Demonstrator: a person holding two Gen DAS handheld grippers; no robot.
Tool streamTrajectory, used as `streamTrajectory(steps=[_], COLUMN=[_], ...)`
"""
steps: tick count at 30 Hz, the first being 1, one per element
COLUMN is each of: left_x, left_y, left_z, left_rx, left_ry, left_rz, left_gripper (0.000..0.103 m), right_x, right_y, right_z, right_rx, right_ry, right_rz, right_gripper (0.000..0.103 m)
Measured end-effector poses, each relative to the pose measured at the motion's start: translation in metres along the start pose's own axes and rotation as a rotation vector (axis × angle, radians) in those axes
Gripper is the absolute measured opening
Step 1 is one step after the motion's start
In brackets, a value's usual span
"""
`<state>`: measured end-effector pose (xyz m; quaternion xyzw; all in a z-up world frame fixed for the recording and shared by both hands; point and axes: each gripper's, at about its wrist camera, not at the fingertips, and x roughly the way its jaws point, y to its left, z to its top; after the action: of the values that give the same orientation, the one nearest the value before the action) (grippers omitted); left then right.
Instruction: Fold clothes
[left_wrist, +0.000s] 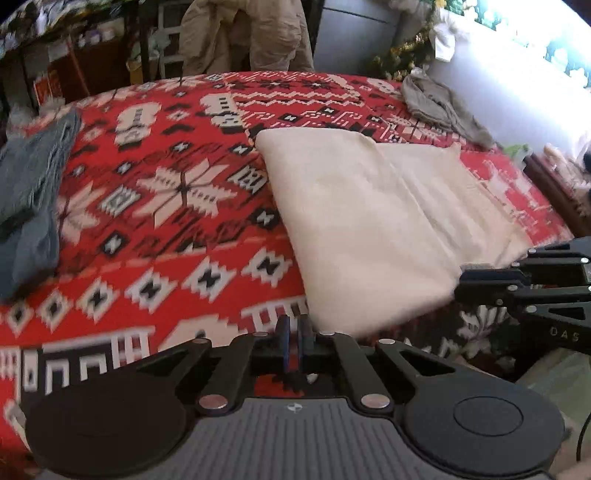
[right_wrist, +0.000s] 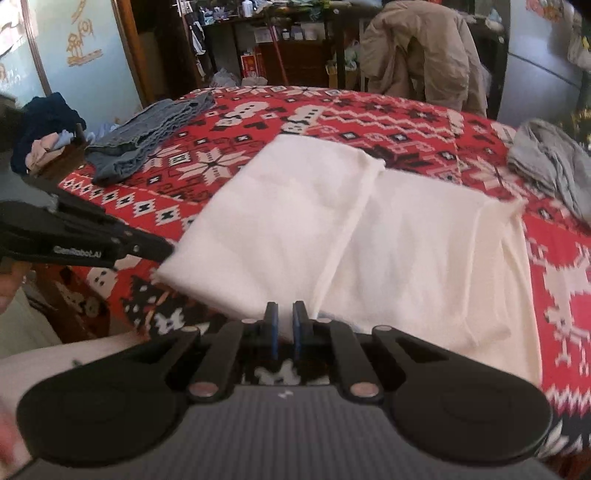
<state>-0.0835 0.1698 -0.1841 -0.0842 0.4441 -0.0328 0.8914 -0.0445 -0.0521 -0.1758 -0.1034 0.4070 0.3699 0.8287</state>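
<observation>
A white folded cloth (left_wrist: 369, 221) (right_wrist: 332, 229) lies on the red patterned blanket (left_wrist: 166, 240) (right_wrist: 406, 122), one half lapped over the other. In the right wrist view my right gripper (right_wrist: 286, 317) is shut on the cloth's near edge, with white fabric showing between its blue pads. In the left wrist view that same gripper (left_wrist: 460, 286) reaches the edge from the right. My left gripper (left_wrist: 293, 332) is shut with nothing between its pads, just left of the cloth's near corner. The right wrist view shows it (right_wrist: 168, 251) beside that corner.
A blue-grey garment (left_wrist: 33, 184) (right_wrist: 147, 136) lies at the blanket's left side. A grey garment (left_wrist: 439, 107) (right_wrist: 550, 162) is crumpled at the far right. A beige jacket (left_wrist: 247, 33) (right_wrist: 424, 51) hangs behind the bed. Dark clothes (right_wrist: 44, 125) are piled at the left.
</observation>
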Motion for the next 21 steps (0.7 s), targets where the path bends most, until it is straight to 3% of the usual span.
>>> streamTrajectory(steps=[6, 9, 14, 17, 21], left_x=[-0.022, -0.011, 0.014, 0.015, 0.005], left_y=[-0.006, -0.021, -0.039, -0.041, -0.045], left_z=[0.007, 0.016, 0.009, 0.002, 0.001], left_rx=[-0.009, 0.047, 0.11, 0.125, 0.13], left_ry=[-0.116, -0.134, -0.082, -0.056, -0.062], left_rz=[-0.108, -0.13, -0.119, -0.125, -0.133], left_gripper=[0.004, 0.004, 0.004, 0.004, 0.004], right_x=[-0.014, 0.0, 0.029, 0.023, 0.006], right_y=[0.013, 0.029, 0.052, 0.054, 0.041], right_z=[0.004, 0.015, 0.016, 0.007, 0.004], right_rx=[-0.035, -0.082, -0.156, -0.171, -0.099], right_ry=[-0.055, -0.068, -0.04, -0.032, -0.013], right_rz=[0.004, -0.011, -0.069, -0.063, -0.022], right_gripper=[0.009, 0.009, 0.01, 0.01, 0.009])
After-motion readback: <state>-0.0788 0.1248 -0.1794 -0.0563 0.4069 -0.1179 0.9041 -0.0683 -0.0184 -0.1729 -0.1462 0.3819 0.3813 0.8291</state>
